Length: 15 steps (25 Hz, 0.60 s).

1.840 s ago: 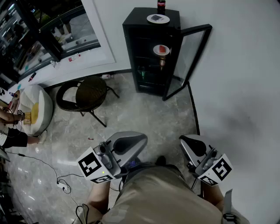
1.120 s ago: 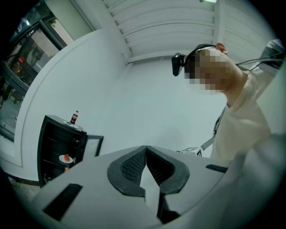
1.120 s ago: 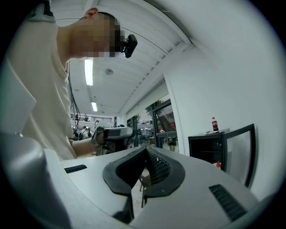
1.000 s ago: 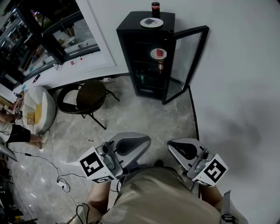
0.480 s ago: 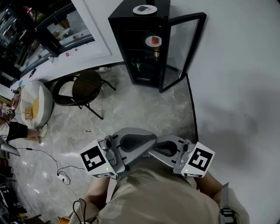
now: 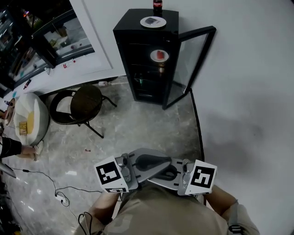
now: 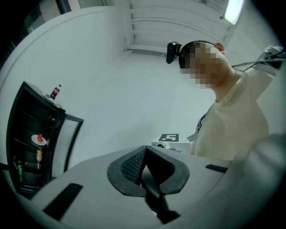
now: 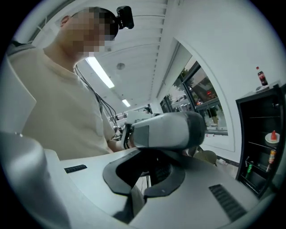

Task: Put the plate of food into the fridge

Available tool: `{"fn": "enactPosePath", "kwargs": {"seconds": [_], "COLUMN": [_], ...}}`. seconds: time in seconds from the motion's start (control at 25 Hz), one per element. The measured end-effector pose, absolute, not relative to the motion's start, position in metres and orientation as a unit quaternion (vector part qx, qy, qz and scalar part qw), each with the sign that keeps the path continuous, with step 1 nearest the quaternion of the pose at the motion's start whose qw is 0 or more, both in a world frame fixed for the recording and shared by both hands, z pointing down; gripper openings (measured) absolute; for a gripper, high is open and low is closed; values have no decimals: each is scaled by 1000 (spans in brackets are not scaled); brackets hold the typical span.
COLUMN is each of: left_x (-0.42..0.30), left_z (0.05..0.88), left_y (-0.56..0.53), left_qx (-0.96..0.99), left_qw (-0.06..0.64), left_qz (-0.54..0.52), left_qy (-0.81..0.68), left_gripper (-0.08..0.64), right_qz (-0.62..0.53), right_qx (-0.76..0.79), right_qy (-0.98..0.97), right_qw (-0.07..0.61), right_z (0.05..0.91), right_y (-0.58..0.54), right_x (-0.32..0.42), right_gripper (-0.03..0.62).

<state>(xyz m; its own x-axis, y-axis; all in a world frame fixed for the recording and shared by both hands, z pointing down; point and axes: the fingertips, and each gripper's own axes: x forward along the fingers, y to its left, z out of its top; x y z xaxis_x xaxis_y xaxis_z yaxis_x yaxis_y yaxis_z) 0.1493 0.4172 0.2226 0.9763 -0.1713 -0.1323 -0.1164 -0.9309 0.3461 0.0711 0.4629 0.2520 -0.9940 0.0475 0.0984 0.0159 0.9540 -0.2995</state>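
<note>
The black fridge [image 6: 131,27] stands at the far side of the room against the white wall [image 6: 248,69], its glass door [image 6: 192,57] swung open to the right; the plate of food [image 6: 159,56], white with something red on it, sits on an upper shelf inside the fridge, with bottles on the shelves below it; a second plate [image 6: 153,21] with a dark item lies on the fridge's top, and a dark cola bottle [image 6: 157,6] stands just beyond it at the far edge. Near the person's body, well apart from the fridge, the two grippers cross over each other; the left gripper [image 7: 146,172] has its jaws pressed together with nothing between them, and the marker cube [image 7: 170,138] of the other tool shows just past its tip; the right gripper [image 8: 145,179] likewise has its jaws closed and grips nothing, with the left gripper's grey body lying across just in front of them. A round dark chair [image 6: 85,102] stands on the marbled floor [image 6: 138,131] to the left of the fridge; a cable [image 6: 43,181] trails over the floor at the near left.
</note>
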Motion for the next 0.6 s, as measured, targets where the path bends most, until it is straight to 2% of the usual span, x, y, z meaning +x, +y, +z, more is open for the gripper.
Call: {"fn": "enactPosePath", "kwargs": {"seconds": [0.36, 0.6], "left_x": [82, 38], "left_z": [231, 224], "left_y": [393, 385], "left_qx": [978, 981], "left_qw": [190, 169], "left_qz": [-77, -92], "left_qy": [-40, -22], "left_gripper": [9, 9], "right_qz": [103, 80], "right_qx": [-92, -147], "right_qy": [-979, -966], "right_qw": [150, 197], "right_z": [270, 272], "right_y": [449, 445], "right_x": [2, -35], "right_gripper": [18, 18]}}
